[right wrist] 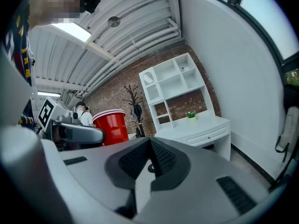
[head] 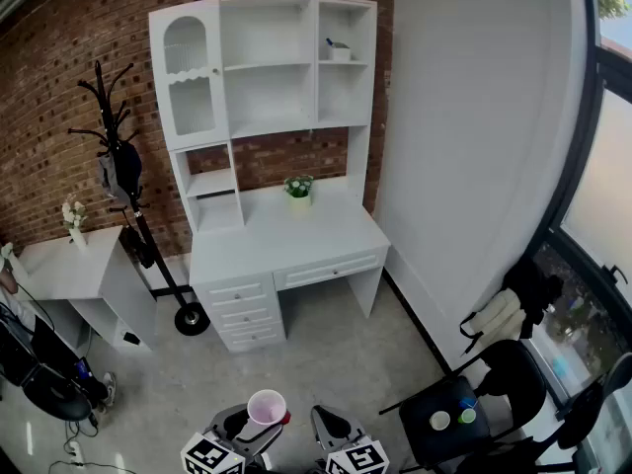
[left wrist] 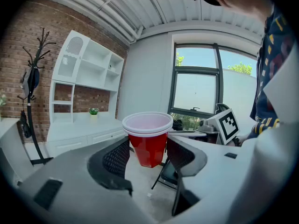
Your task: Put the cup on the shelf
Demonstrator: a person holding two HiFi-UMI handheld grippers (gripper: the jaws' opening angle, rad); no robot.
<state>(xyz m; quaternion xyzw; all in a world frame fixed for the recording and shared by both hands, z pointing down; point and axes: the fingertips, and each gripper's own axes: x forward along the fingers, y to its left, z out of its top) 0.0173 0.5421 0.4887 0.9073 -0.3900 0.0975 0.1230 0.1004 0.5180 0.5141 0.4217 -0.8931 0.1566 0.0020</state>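
- Carrying step; left claw (left wrist: 148, 149) pinching the red cup (left wrist: 148, 141), upright, well apart from the shelf (head: 269, 65)
- Right claw (right wrist: 150, 157) pressed together, empty
- Next, probably: closer to the shelf, then up; red cup kept level

The head view's bottom edge cuts off the left gripper (head: 259, 426) and the right gripper (head: 328, 421), both well in front of the bench (head: 296, 240). The left gripper hides the cup (head: 267, 403) below its rim. On the shelf (head: 267, 121) above the bench, a small thing (head: 339, 51) at top right is too small to tell. So are two round items (head: 440, 420) on a black chair (head: 433, 444) right of the bench.
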